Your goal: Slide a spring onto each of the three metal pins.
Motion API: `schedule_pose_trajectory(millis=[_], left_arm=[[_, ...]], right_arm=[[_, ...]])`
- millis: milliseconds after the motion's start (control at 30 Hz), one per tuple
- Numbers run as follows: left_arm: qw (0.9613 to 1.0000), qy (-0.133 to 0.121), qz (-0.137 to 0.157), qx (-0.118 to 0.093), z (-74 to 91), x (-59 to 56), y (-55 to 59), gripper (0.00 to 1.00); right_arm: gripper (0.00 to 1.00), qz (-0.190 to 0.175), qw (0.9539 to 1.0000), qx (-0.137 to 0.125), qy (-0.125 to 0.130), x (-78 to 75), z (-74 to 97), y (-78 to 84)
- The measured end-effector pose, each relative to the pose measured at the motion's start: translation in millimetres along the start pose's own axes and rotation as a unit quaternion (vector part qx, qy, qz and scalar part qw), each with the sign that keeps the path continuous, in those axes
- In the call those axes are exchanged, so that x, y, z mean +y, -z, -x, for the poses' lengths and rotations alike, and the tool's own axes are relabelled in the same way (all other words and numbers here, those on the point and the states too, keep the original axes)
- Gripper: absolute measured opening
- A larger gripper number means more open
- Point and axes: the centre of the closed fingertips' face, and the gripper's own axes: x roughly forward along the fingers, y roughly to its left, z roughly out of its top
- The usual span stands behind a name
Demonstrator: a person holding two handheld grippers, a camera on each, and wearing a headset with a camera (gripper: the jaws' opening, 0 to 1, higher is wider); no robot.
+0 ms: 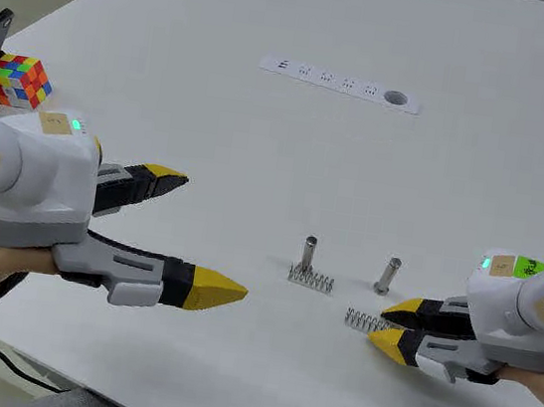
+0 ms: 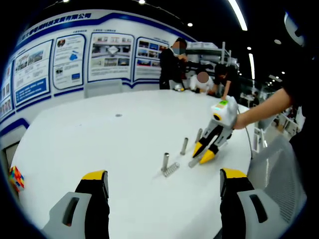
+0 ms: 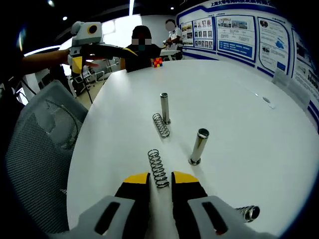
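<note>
Two metal pins stand upright on the white table: one (image 1: 309,253) with a spring (image 1: 310,278) lying at its base, the other (image 1: 388,275) to its right. A second spring (image 1: 361,321) lies flat in front of them. My right gripper (image 1: 384,324) is low at the table, its jaws drawn in on that spring's near end (image 3: 158,172). Beside its right jaw lies a third metal piece with coils (image 3: 247,213). My left gripper (image 1: 202,237) hovers to the left, wide open and holding nothing, well short of the pins (image 2: 165,162).
A white power strip (image 1: 340,83) lies across the far middle of the table. A colourful puzzle cube (image 1: 19,80) sits at the left edge. A mesh chair (image 3: 45,144) stands off the near edge, and several people stand beyond the table.
</note>
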Motion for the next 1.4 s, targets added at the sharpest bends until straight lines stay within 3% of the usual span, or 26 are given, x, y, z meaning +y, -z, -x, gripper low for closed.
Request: schedule_pose_trajectory(millis=[367, 533, 633, 867, 1133, 1400], left_arm=[[1.0000, 0.005, 0.001, 0.002, -4.5, -5.5, 0.1, 0.95], [0.9999, 0.011, -0.003, 0.007, -8.1, -12.1, 0.4, 0.95], [0.9998, 0.014, -0.006, 0.011, -9.0, -15.7, 1.8, 0.94], [0.9994, 0.032, -0.014, 0.004, -16.5, -28.5, -7.7, 0.89], [0.9976, 0.061, -0.029, -0.017, -35.9, -51.2, -26.4, 0.86], [0.9950, 0.085, -0.045, -0.027, -47.3, -72.2, -35.9, 0.80]], right_arm=[[0.12, 0.000, 0.9999, -0.013, -0.002, 1.2, 5.9, 0.7], [0.11, 0.042, 0.9991, -0.003, 0.003, 2.7, 5.7, 0.1], [0.11, 0.043, 0.9991, -0.003, -0.001, 6.6, 5.4, -3.0], [0.11, 0.065, 0.9977, -0.017, -0.003, 10.0, 22.7, -28.6], [0.11, 0.133, 0.9907, -0.024, -0.016, 18.0, 52.1, -62.5], [0.11, 0.175, 0.9842, -0.015, -0.021, 29.0, 68.5, -71.7]])
